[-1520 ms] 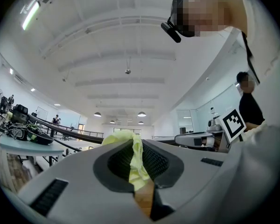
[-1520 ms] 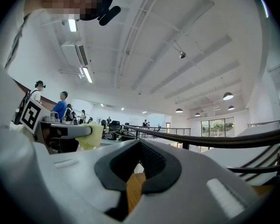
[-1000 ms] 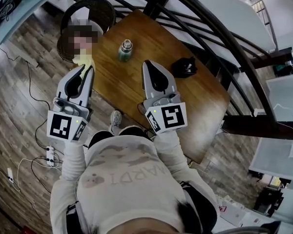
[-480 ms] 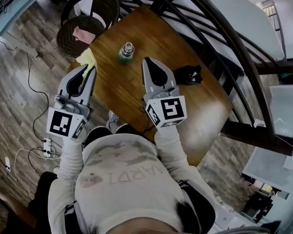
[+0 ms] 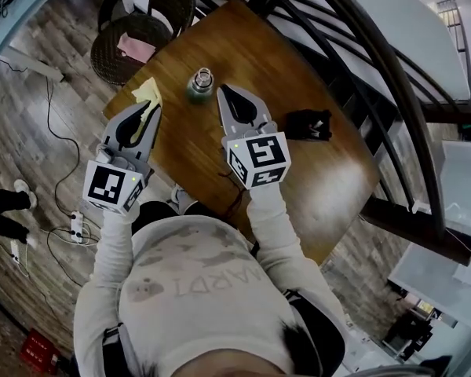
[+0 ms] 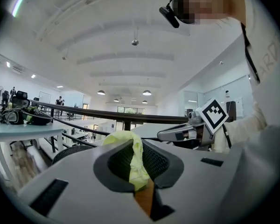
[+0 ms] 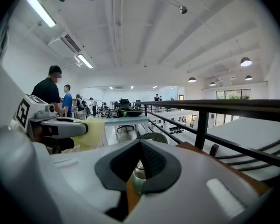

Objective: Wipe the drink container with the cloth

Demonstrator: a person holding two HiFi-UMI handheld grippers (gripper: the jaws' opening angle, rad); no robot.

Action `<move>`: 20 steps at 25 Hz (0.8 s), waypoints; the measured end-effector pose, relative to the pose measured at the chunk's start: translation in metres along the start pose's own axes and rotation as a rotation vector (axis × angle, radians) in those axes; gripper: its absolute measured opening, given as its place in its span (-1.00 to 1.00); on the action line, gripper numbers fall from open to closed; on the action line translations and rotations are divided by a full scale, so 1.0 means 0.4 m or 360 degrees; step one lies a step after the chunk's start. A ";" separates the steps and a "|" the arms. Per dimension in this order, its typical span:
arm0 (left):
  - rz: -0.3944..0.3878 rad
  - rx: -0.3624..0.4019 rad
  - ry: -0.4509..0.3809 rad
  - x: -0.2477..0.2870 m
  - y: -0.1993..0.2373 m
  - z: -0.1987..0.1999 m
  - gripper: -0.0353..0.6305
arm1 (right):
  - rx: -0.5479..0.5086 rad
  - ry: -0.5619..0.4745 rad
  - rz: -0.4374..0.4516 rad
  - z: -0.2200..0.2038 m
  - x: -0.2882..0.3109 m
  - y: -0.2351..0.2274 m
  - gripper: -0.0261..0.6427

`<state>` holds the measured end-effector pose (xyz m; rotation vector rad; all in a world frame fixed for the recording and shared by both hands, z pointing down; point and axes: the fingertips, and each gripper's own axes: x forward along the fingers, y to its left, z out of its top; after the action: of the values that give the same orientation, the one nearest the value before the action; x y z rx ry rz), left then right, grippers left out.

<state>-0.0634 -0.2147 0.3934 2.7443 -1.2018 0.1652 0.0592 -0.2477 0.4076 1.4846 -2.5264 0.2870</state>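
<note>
Bottle (image 5: 202, 85) upright on the table (image 5: 298, 171), near the far left corner, not wiped yet. At the left, yellow cloth (image 5: 147, 93) pinched tight in the left gripper (image 5: 153, 108), poking out past the tips. Hung out over the floor a second ago; now up over the table corner, near the bottle but not touching. Next, the bottle again, green with a silver top, between both grippers. Then the right gripper (image 5: 222, 93), jaws closed together on nothing, tips just beside the bottle, closer than before. Looks like wiping can start soon: just swing the cloth across. May need to open the right jaws first to hold the bottle steady. Farther right, a small black thing (image 5: 308, 124).
</note>
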 end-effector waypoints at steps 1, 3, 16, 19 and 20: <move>-0.0004 -0.0005 0.0020 0.013 0.003 -0.014 -0.80 | 0.0005 0.0025 0.0005 -0.012 0.015 -0.006 -0.89; -0.0021 -0.0012 0.0060 0.038 0.006 -0.038 -0.80 | 0.0012 0.0073 0.0017 -0.036 0.044 -0.015 -0.89; -0.0093 -0.0083 0.0337 0.172 0.010 -0.218 -0.80 | 0.0063 0.0287 0.0078 -0.165 0.178 -0.046 -0.89; -0.0091 -0.0084 0.0393 0.191 0.016 -0.252 -0.80 | 0.0069 0.0288 0.0091 -0.170 0.190 -0.046 -0.89; -0.0088 -0.0080 0.0408 0.197 0.018 -0.262 -0.80 | 0.0068 0.0287 0.0093 -0.170 0.192 -0.046 -0.89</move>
<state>-0.0203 -0.2583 0.5095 2.6112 -1.0461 0.4587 0.0436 -0.3028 0.4948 1.3353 -2.4368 0.4647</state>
